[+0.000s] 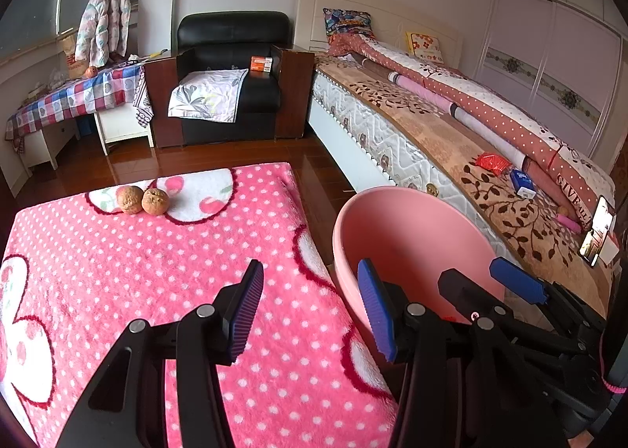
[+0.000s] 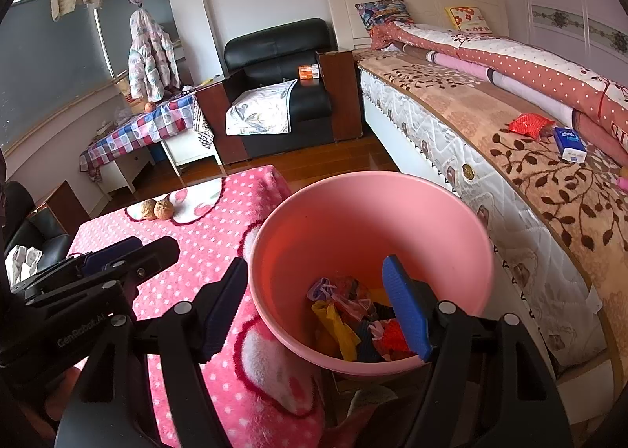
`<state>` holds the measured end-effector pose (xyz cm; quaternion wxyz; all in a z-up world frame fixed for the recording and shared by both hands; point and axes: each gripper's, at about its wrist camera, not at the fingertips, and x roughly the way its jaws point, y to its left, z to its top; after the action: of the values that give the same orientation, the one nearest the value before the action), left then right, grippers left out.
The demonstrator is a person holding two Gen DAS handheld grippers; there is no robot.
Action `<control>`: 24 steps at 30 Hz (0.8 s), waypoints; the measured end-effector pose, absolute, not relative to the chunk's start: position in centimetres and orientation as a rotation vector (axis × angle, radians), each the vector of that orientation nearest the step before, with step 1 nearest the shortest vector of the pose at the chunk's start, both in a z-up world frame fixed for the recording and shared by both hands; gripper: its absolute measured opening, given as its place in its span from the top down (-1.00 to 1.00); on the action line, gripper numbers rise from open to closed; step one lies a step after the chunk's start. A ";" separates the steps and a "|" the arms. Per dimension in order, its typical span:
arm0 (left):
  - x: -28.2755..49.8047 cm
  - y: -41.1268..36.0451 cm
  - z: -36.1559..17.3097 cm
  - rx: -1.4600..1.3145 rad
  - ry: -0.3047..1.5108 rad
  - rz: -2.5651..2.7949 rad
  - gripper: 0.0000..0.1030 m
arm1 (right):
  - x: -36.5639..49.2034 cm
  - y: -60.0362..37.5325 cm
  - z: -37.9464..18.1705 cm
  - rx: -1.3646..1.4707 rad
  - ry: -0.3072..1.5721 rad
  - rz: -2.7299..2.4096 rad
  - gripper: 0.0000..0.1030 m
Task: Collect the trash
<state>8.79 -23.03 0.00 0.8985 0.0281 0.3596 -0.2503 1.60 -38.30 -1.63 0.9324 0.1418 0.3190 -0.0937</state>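
Trash (image 2: 355, 316) lay heaped in the bottom of a pink bucket (image 2: 431, 236), low and centre in the right wrist view: crumpled wrappers in yellow, red, purple and dark blue, tangled so that no single long axis or heading could be made out. The bucket stood upright with its mouth open upward, squeezed between a pink polka-dot blanket (image 1: 157, 283) on its left and the bed (image 2: 522, 173) on its right.

Two walnuts (image 1: 143, 200) sat touching each other near the blanket's far edge. On the bed's brown leaf-patterned cover lay a red packet (image 2: 530, 125) and just beside it a blue-and-white tissue pack (image 2: 570, 143). Farther back stood a black armchair (image 1: 231, 67) and, at the left, a table with a checked cloth (image 1: 74, 98), on a wooden floor.

The left gripper (image 1: 314, 306) hung over the blanket's right edge, jaws spread wide with nothing between them. The right gripper (image 2: 318, 314) hovered above the bucket's mouth, jaws likewise wide apart and empty.

Only the right wrist view looked down into the bucket and showed the heap; from the left wrist view the bucket's inside wall (image 1: 412, 236) was seen but its bottom was hidden. The left wrist view alone showed a phone (image 1: 598, 230) propped at the bed's near end.
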 end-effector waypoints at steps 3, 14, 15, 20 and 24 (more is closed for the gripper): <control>8.8 -23.1 0.0 0.058 0.744 -0.518 0.03 | 1.6 -38.3 -1.7 0.291 0.654 -0.192 -0.39; 8.8 -23.0 0.0 0.057 0.745 -0.518 0.03 | 1.6 -38.3 -1.7 0.290 0.655 -0.193 -0.39; 8.9 -23.1 0.1 0.058 0.745 -0.517 0.03 | 1.6 -38.3 -1.6 0.290 0.655 -0.193 -0.39; 8.8 -23.0 0.0 0.057 0.745 -0.518 0.03 | 1.6 -38.3 -1.6 0.289 0.657 -0.192 -0.39; 9.0 -23.0 0.2 0.057 0.746 -0.518 0.03 | 1.7 -38.3 -1.5 0.287 0.657 -0.193 -0.39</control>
<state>8.98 -23.04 0.19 0.8983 0.0277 0.3601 -0.2503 1.66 -38.27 -1.52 0.9320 0.1400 0.3208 -0.0941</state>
